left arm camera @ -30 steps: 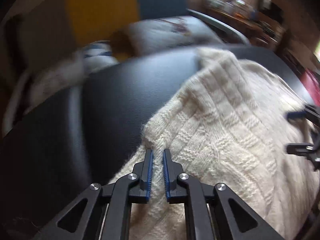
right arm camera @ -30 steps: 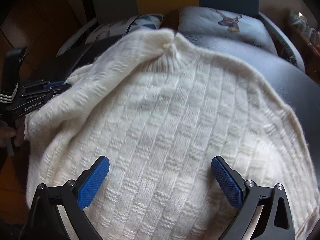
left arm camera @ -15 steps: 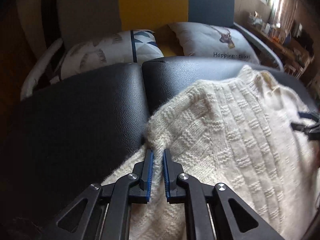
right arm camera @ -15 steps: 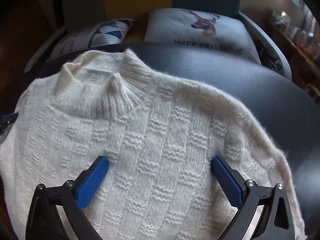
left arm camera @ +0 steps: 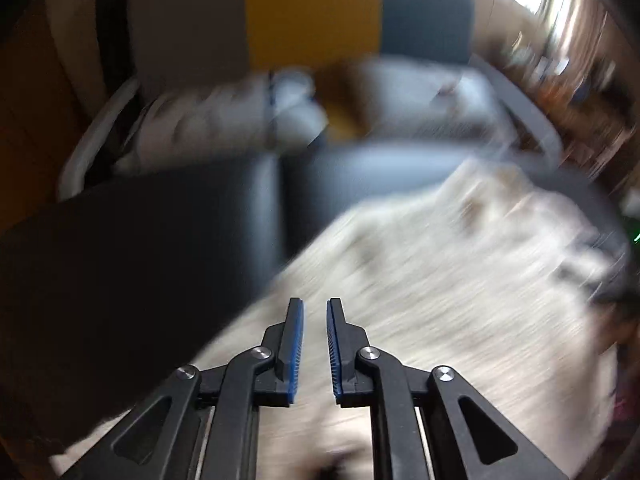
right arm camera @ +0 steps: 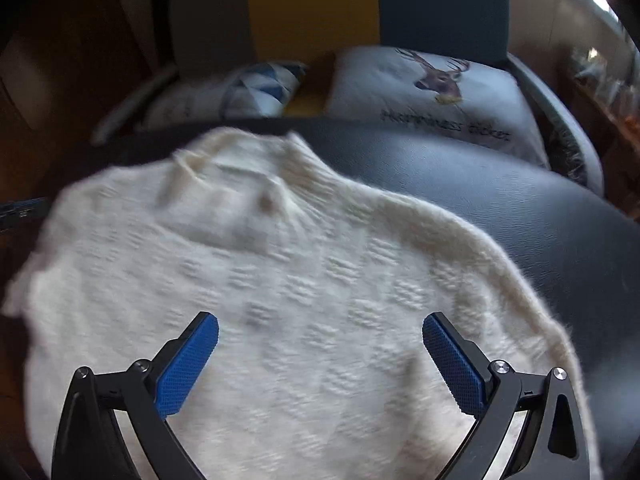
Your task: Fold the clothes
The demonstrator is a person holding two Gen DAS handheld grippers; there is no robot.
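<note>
While the cream sweater (right arm camera: 304,312) lies spread on the black seat (right arm camera: 520,208), the right gripper (right arm camera: 320,336) is splayed wide above it; the left gripper (left arm camera: 315,320) is narrowed to a slit, its grasp unclear through blur

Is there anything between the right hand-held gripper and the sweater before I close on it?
Nothing visible. The right hand-held gripper is wide open directly over the cream knit sweater, which lies spread on the black leather seat. The pillows sit behind, beyond the collar, out of the path.
</note>
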